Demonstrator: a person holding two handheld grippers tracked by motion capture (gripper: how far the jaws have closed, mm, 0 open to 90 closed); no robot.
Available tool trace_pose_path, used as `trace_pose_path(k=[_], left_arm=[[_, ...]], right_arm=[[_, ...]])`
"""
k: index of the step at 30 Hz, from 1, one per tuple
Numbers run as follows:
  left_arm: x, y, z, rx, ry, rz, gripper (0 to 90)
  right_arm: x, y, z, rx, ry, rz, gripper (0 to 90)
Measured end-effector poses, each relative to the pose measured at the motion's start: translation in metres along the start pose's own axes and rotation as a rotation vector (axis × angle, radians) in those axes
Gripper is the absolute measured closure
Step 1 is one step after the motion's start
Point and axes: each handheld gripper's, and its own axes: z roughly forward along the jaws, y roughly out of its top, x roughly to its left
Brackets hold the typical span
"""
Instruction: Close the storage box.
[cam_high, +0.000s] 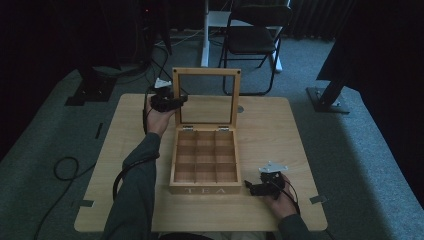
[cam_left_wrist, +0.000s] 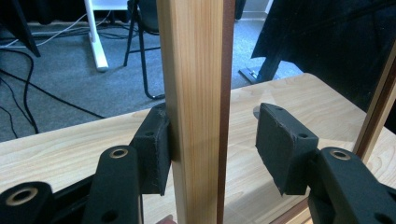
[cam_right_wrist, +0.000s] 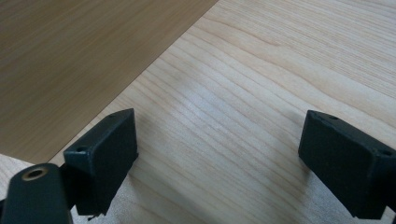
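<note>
The high view is coming through dim and grainy, the room behind fading into black. Daylight is washing pale glare over the bench (cam_right_wrist: 261, 93) ahead of the right gripper (cam_right_wrist: 219, 163), whose near jaws are blurring softly.

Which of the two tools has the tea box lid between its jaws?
The left tool, up at the raised lid: the lid's wooden edge stands between its jaws. The right tool sits over bare table.

Dark green sleeve (cam_high: 134, 195); black gripper (cam_high: 170, 104) pads, brass-ringed screw holes.
</note>
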Motion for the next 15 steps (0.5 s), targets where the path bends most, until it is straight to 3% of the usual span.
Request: trace_pose_path(k=[9, 15], left_arm=[[-0.004, -0.005, -0.011, -0.026, -0.013, 0.027, 49.9], [-0.009, -0.015, -0.027, -0.079, -0.040, 0.024, 49.7]], right_arm=[[0.000, 0.000, 0.000, -0.001, 0.000, 0.001, 11.2], [0.000, 0.000, 0.000, 0.000, 0.000, 0.001, 11.3]])
